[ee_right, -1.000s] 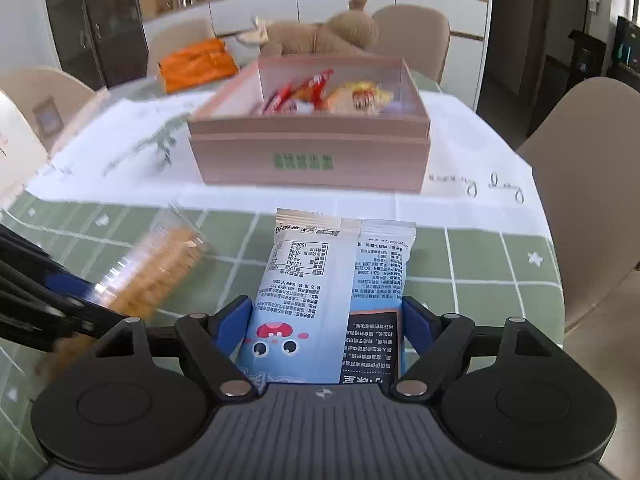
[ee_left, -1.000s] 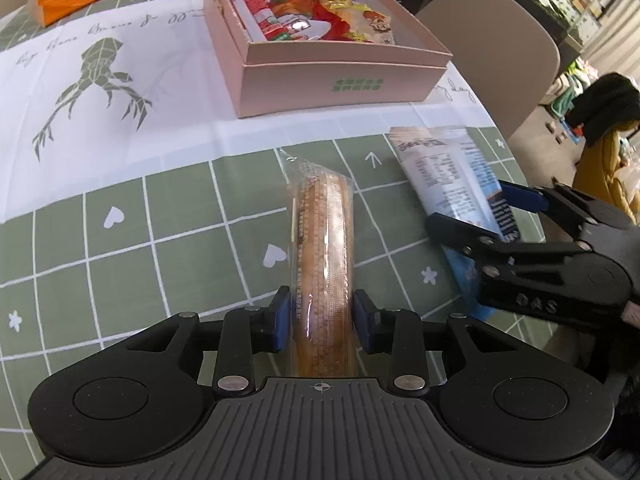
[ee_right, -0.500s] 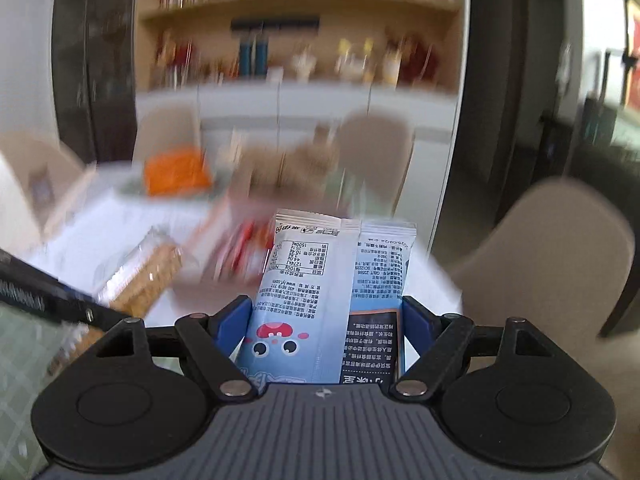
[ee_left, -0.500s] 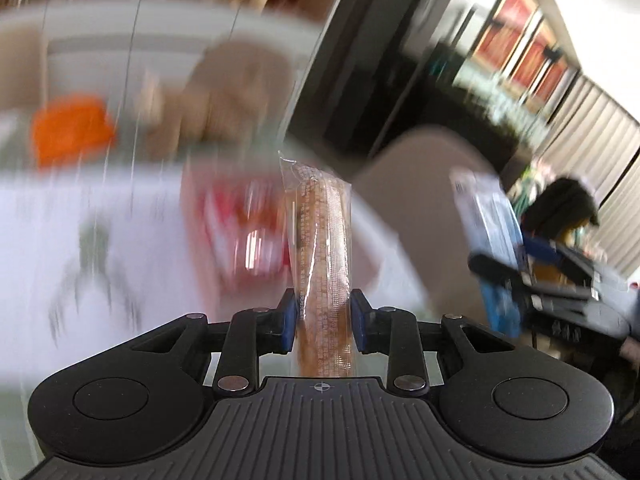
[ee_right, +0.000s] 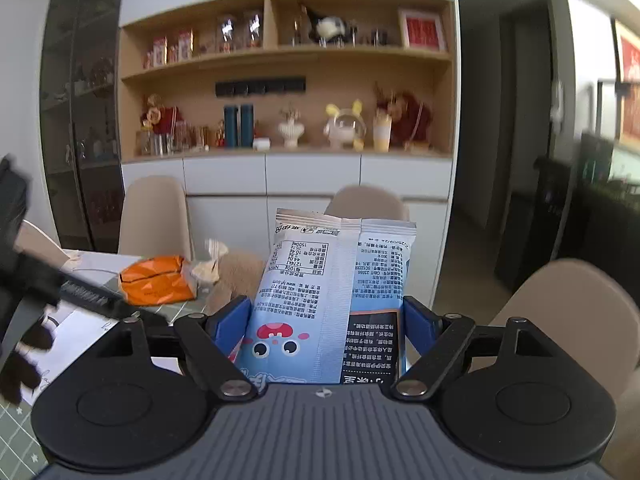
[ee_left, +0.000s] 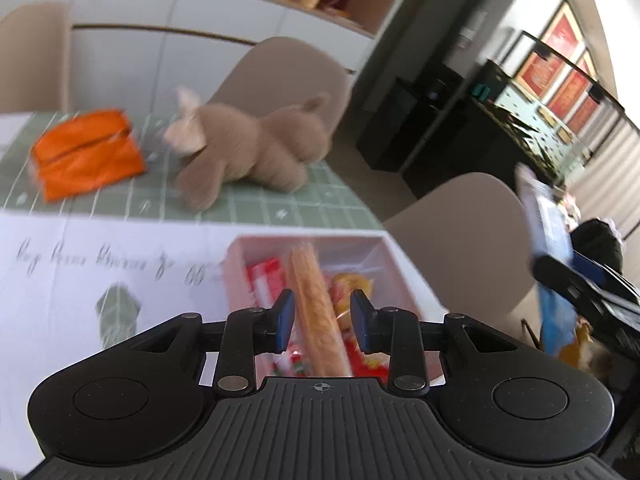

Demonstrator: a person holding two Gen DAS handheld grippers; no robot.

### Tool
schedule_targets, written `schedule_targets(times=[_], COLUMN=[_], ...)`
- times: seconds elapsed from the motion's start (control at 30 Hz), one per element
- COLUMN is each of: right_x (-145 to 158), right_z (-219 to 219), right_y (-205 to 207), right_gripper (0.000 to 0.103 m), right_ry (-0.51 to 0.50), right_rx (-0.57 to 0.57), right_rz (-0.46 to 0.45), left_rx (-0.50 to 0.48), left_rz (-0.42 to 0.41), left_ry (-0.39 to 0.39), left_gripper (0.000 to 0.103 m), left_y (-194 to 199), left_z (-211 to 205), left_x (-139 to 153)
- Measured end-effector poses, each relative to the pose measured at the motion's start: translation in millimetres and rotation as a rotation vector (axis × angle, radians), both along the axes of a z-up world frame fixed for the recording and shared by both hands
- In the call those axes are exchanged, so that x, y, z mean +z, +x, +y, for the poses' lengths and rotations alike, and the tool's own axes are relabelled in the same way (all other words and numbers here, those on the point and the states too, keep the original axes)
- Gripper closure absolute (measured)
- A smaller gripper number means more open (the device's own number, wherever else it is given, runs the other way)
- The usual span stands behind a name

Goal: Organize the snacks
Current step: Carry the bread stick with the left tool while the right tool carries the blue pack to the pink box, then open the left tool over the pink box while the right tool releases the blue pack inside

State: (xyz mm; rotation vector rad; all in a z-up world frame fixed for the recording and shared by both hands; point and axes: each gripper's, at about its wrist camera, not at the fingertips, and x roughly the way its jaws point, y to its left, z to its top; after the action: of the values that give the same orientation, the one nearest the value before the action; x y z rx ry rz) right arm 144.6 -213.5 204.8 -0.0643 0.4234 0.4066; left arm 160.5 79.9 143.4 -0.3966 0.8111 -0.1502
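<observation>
My left gripper [ee_left: 323, 320] hangs over the pink box [ee_left: 394, 256]. Its jaws stand apart, with gaps on both sides of the long biscuit pack [ee_left: 320, 312], which lies tilted below them inside the box among red and yellow snack packs [ee_left: 264, 280]. My right gripper [ee_right: 327, 324] is shut on a blue and white snack bag [ee_right: 332, 292] and holds it upright, high above the table. The right gripper and its bag also show at the right edge of the left wrist view [ee_left: 568, 280].
An orange pouch [ee_left: 86, 152] and a beige plush toy [ee_left: 248, 144] lie at the table's far side. A white cloth with writing [ee_left: 100, 264] covers the table [ee_left: 260, 204] left of the box. Beige chairs [ee_left: 460, 216] stand around. Shelves [ee_right: 280, 80] fill the back wall.
Both grippers lifted their packs off the table. My left gripper moved over the pink box and opened; the biscuit pack now lies in the box. The right still holds its bag.
</observation>
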Motion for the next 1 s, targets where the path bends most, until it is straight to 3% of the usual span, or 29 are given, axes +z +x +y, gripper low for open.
schedule_targets(times=[0.13,0.2,0.4,0.5,0.6,0.67,0.83,0.93,1.0], right_x=[-31,-49,-116,-119,-119,-125,-160,-182,-193], right_z=[33,52,101,94,79,72,56,53,54], right_y=[36,49,70,54,24,-2,-66,-86,-94], right_gripper=[0.022,0.017,0.015,0.015,0.015,0.015,0.015,0.015,0.014], right_ry=[0.0,0.005,-0.113,-0.068,-0.032,-0.073,-0.156,-0.148,-0.151], right_rx=[0.023,0.051,0.086,0.074,0.072,0.076,0.052,0.04,0.025], right_rz=[0.101,0.148,0.284,0.271,0.259,0.253,0.315,0.385,0.399], left_rx=[0.038,0.037,-0.006,-0.011,0.015,0.04,0.064,0.034,0.015], left_rz=[0.015,0.029,0.087,0.112,0.131,0.143,0.05,-0.001,-0.022], left_ry=[-0.007,0.002,0.174,0.237,0.253,0.248,0.301,0.341,0.37], left_gripper=[0.069,0.069,0.069,0.069,0.069,0.069,0.067,0.059,0.048], left_y=[-24,-39,-84,-107,-129,-141,-158,-160,-160], left_z=[4,-2,-18,-22,-24,-26,-42,-54,-62], left_x=[-24,-33,-65,-82,-102,-115,-122,-126,-128])
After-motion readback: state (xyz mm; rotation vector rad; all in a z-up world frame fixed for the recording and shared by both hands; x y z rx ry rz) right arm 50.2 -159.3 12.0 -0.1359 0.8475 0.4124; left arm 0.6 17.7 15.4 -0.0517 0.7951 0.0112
